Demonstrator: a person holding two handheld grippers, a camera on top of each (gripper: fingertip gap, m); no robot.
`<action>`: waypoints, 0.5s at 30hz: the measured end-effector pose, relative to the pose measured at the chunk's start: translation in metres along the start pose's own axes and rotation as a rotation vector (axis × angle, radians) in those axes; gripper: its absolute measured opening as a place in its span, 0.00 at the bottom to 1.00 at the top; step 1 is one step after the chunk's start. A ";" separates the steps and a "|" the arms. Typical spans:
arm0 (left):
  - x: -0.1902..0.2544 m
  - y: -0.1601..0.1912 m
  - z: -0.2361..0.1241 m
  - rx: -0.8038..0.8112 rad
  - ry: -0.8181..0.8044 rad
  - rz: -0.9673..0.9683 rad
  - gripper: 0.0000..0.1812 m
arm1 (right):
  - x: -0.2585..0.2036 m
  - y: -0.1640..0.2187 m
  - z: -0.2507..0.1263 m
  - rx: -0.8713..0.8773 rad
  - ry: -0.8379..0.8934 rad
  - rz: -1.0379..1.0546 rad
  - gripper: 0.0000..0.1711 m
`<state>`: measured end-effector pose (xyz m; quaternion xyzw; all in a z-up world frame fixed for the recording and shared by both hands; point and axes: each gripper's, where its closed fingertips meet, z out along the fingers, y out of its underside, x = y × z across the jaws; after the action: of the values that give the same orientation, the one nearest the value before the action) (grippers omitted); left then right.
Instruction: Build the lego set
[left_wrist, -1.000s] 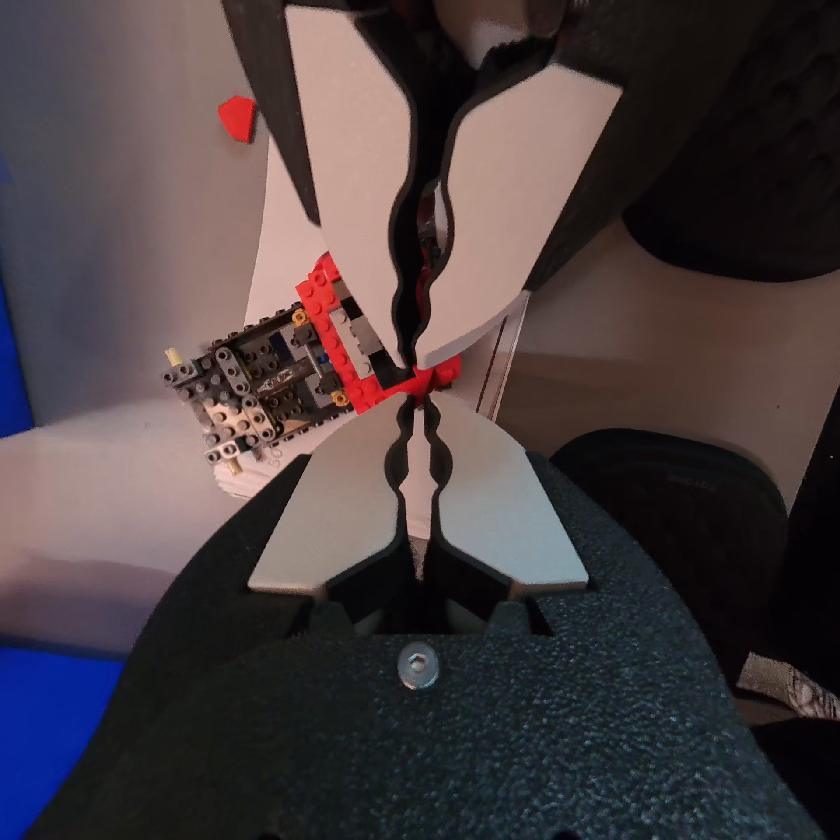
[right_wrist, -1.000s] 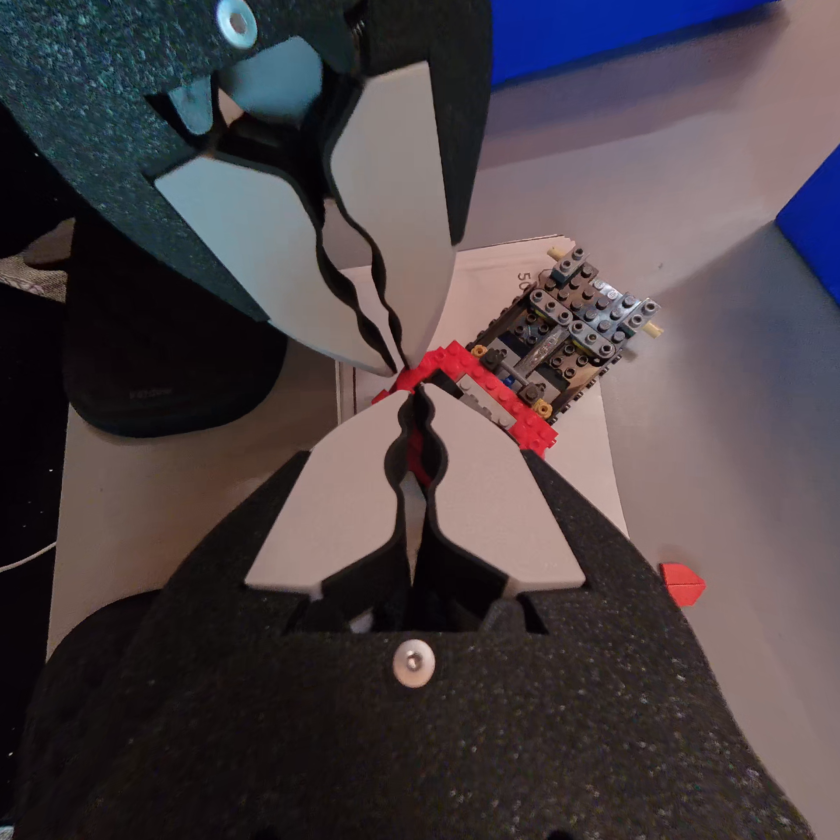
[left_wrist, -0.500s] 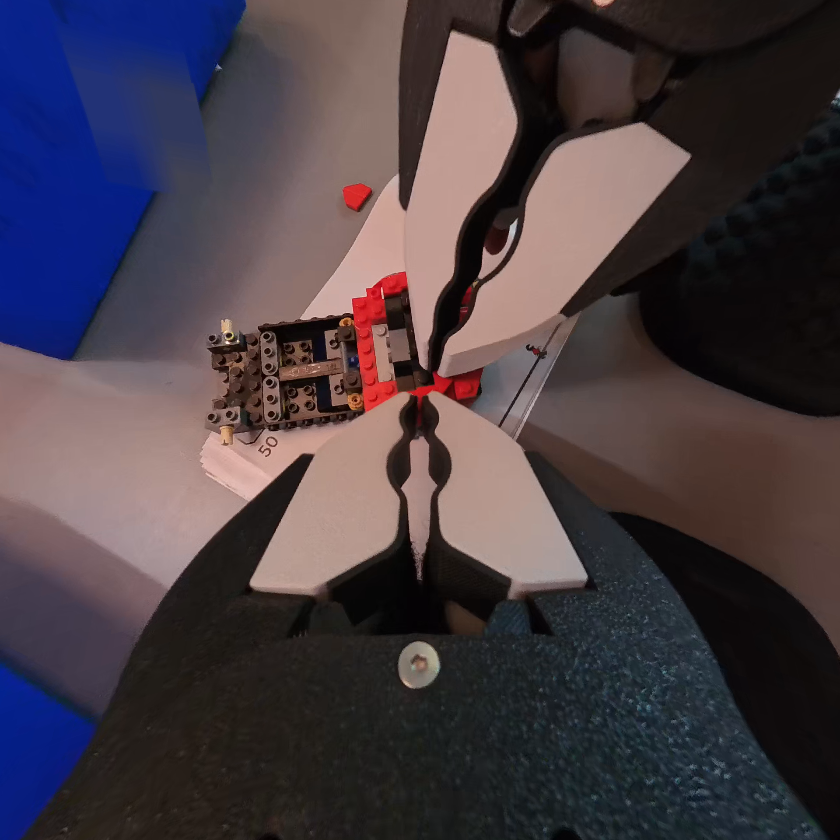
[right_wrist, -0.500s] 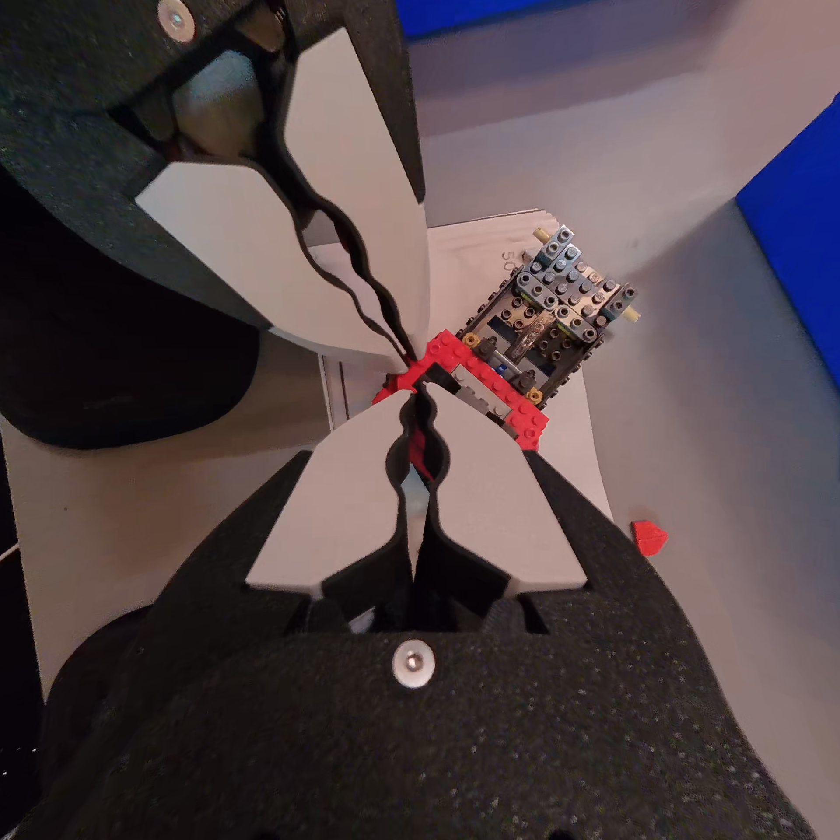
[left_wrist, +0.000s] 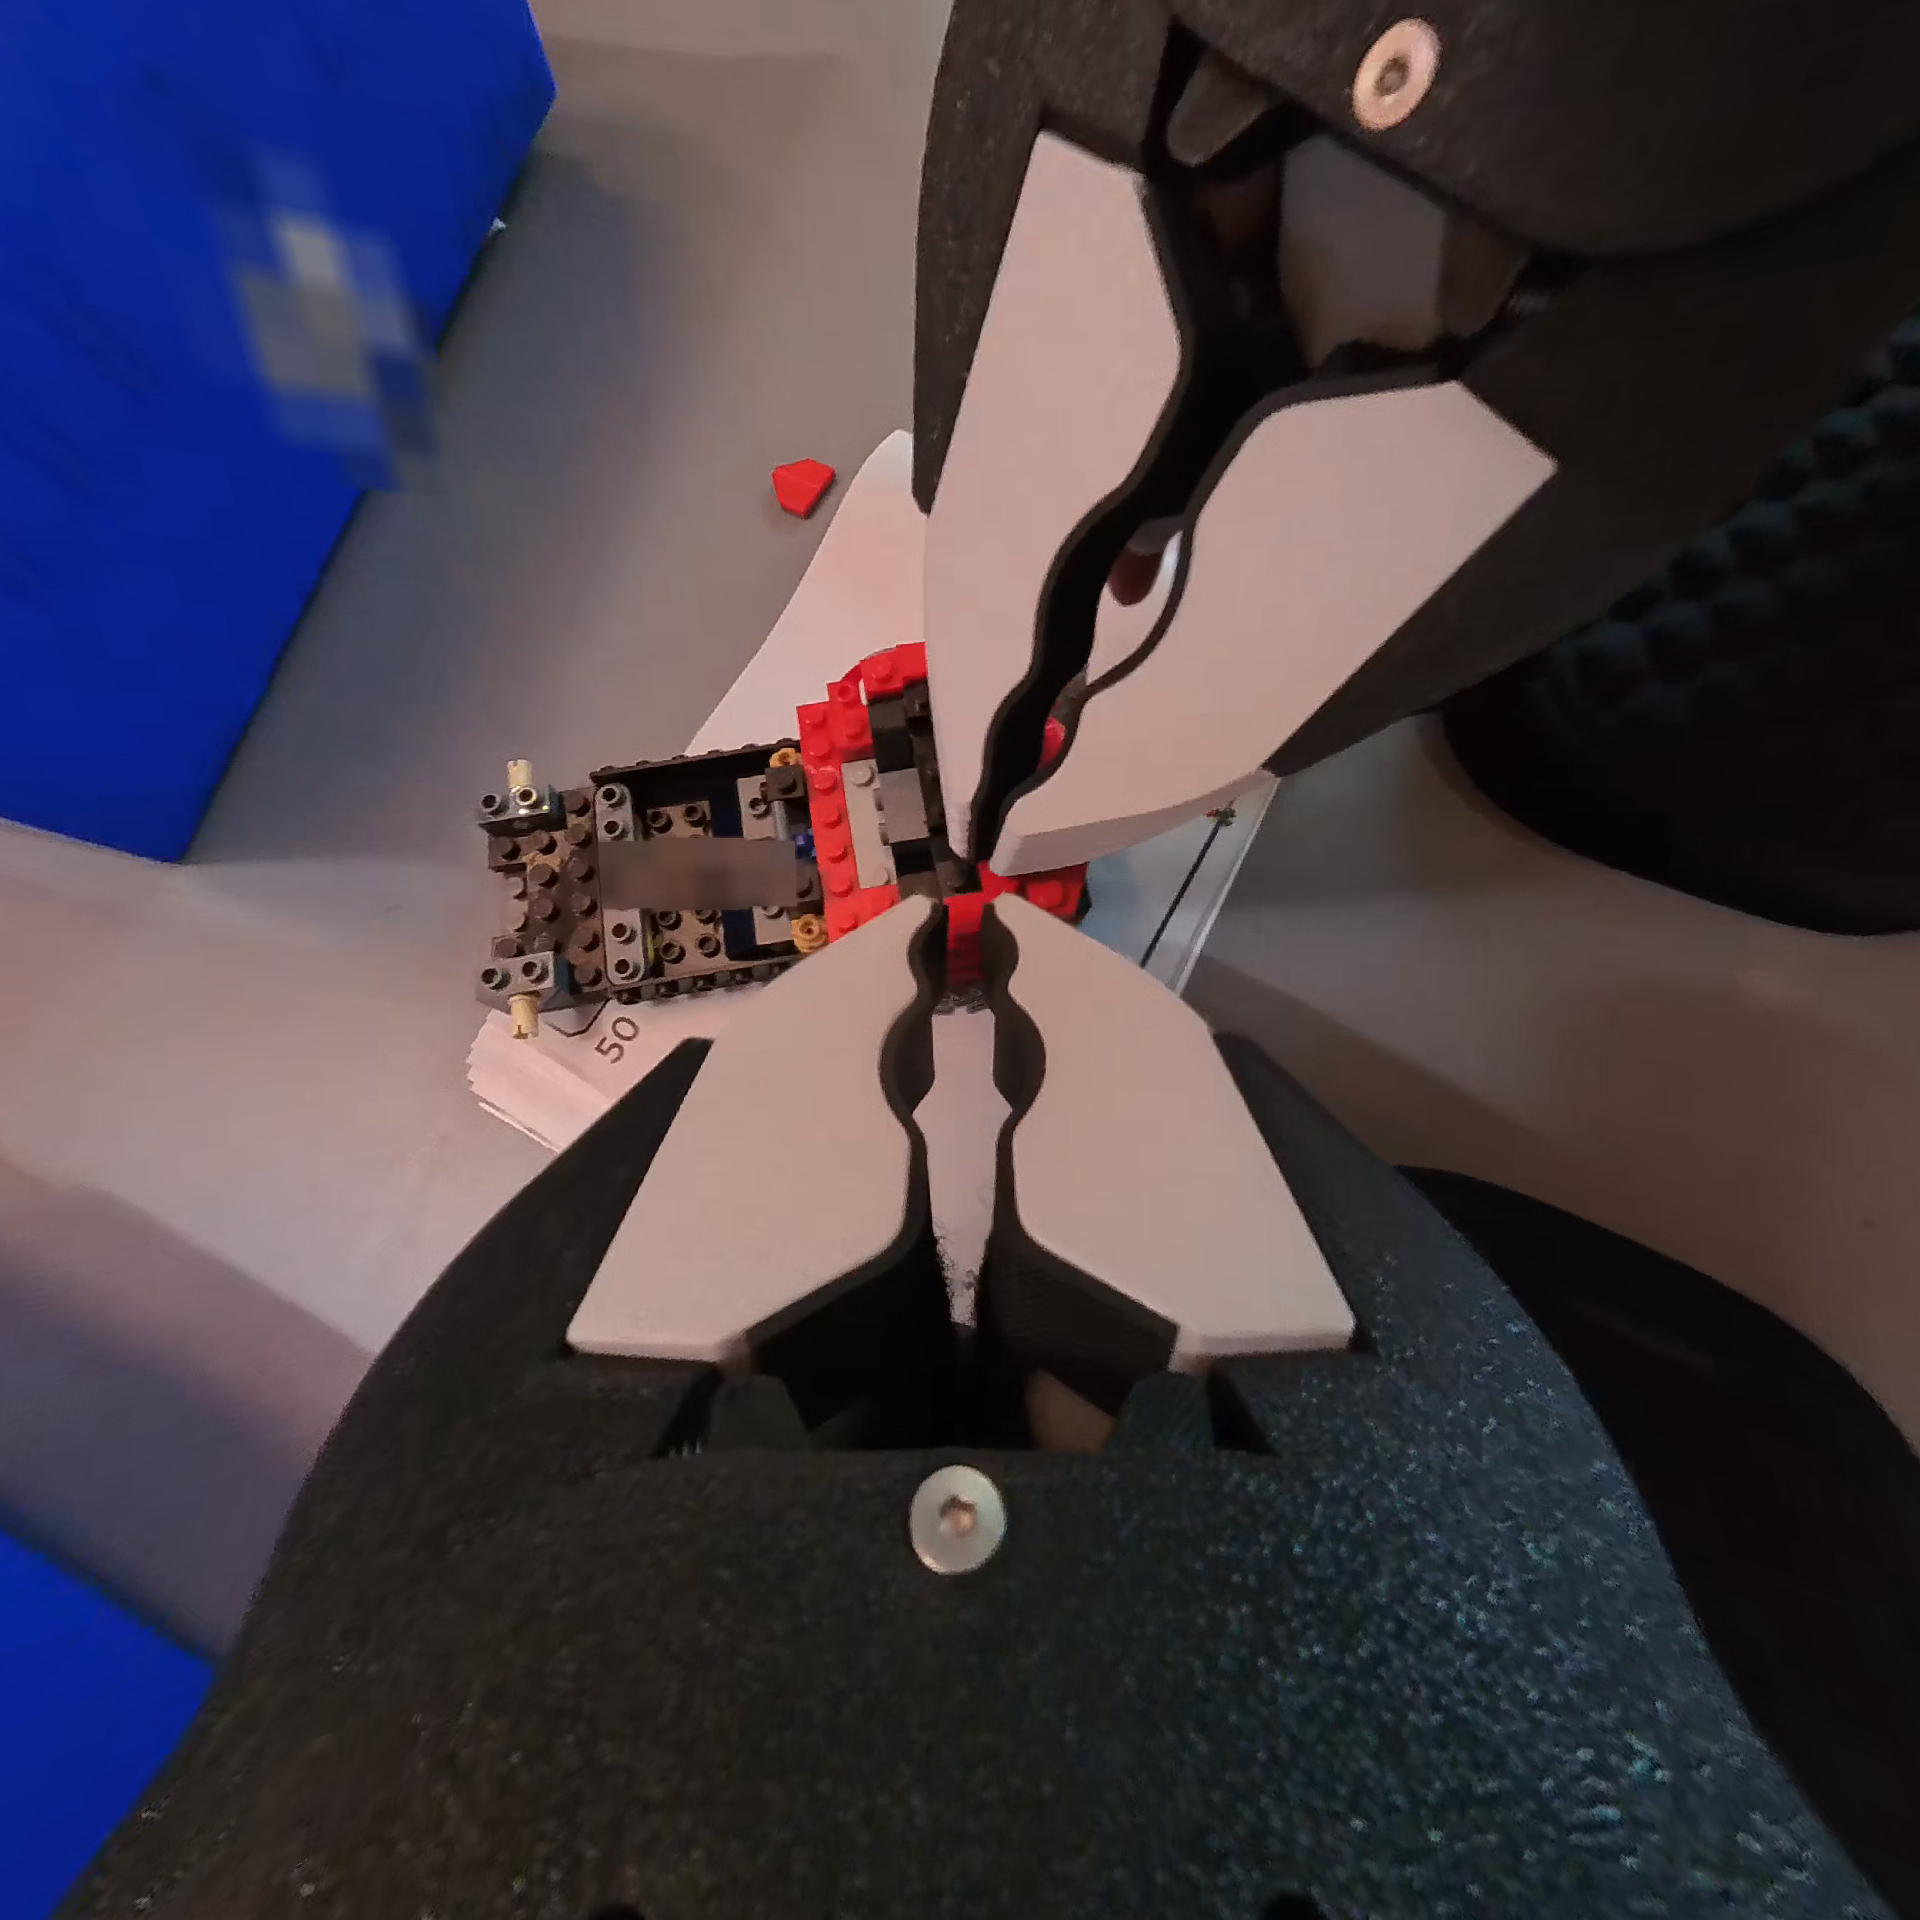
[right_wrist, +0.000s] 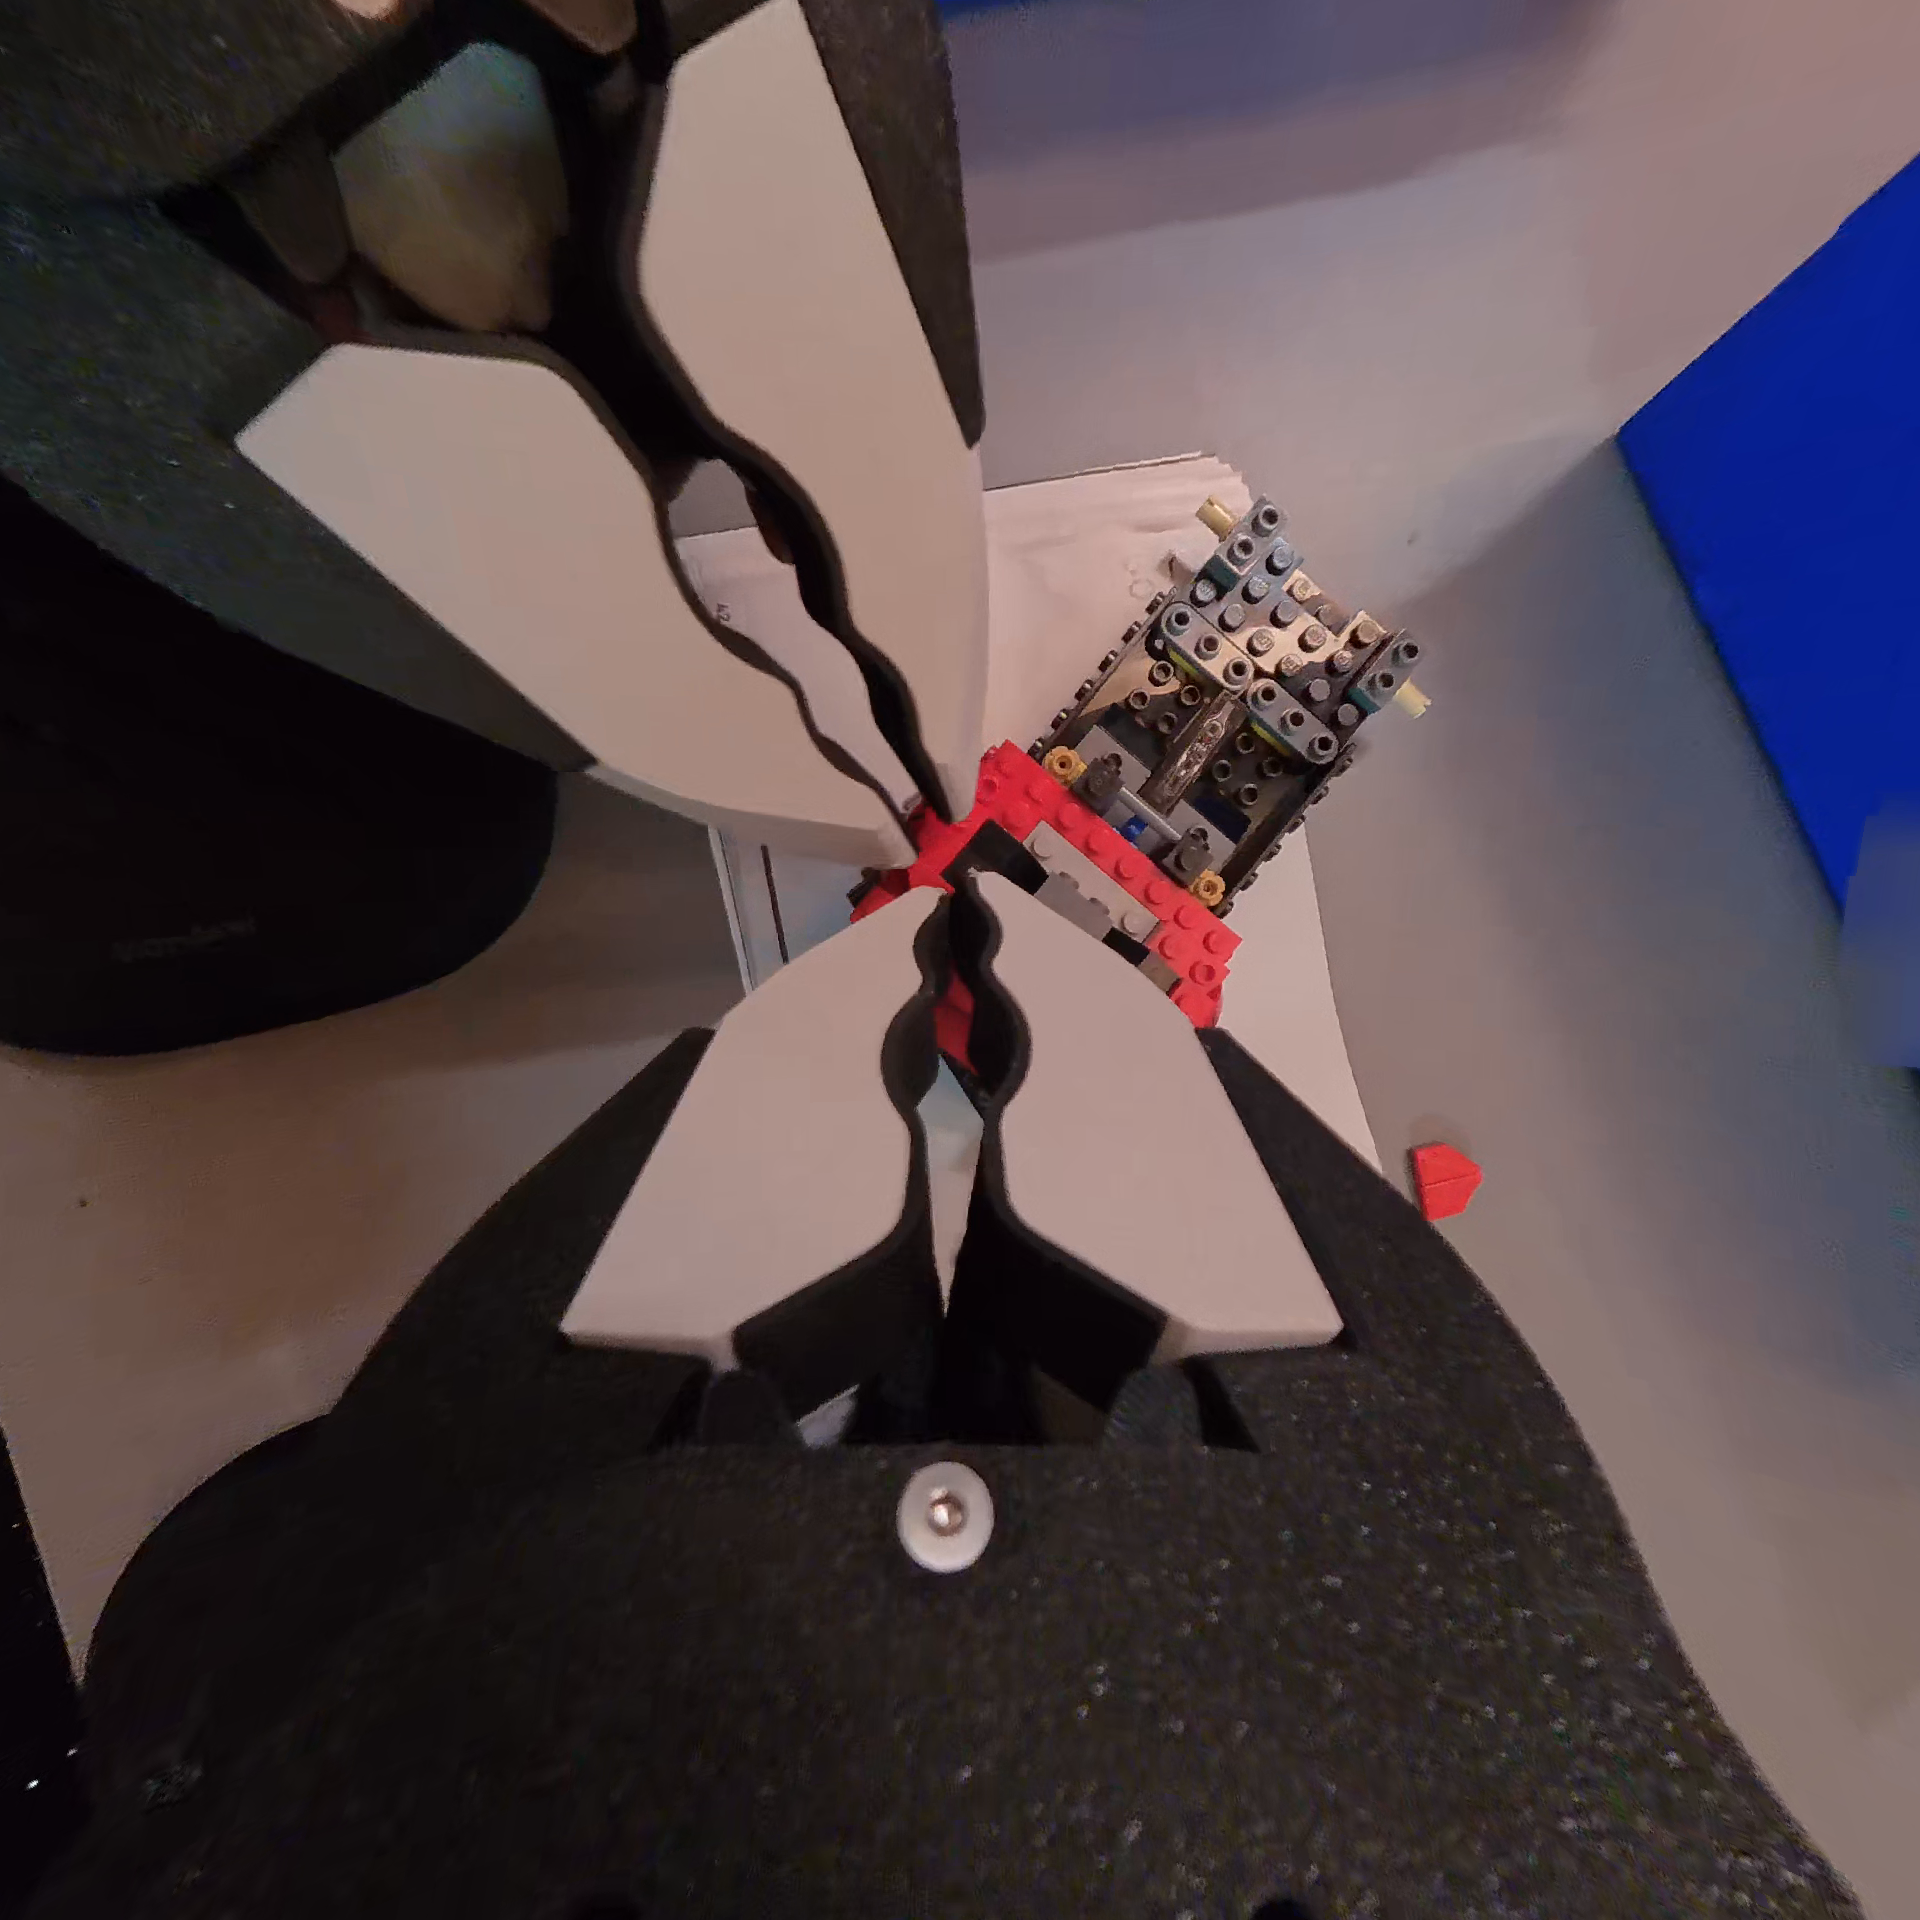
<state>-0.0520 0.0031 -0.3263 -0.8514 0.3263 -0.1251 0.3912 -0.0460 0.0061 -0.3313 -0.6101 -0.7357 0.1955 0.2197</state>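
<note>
Desk (left_wrist: 343, 1039): grey, carries booklet (left_wrist: 831, 582) under the build.
Lego model (left_wrist: 665, 883): long axis runs leftward from both claws; red end nearest.
Left claw (left_wrist: 961, 920): nearly closed, pinching red end.
Right claw (right_wrist: 951, 904): nearly closed, same red end, opposite side.
Loose red piece (right_wrist: 1444, 1179): apart, on desk.
</note>
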 end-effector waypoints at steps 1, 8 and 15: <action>-0.001 0.002 0.001 -0.010 -0.005 0.008 0.02 | 0.000 0.000 0.000 0.000 0.007 -0.007 0.00; 0.002 0.001 0.002 -0.010 0.001 0.025 0.02 | 0.000 0.000 0.000 -0.001 0.092 -0.090 0.01; 0.003 0.001 0.002 -0.021 -0.004 0.037 0.01 | 0.001 -0.001 -0.001 0.010 0.199 -0.162 0.00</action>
<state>-0.0493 0.0020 -0.3290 -0.8495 0.3424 -0.1130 0.3852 -0.0459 0.0066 -0.3301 -0.5638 -0.7563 0.1192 0.3097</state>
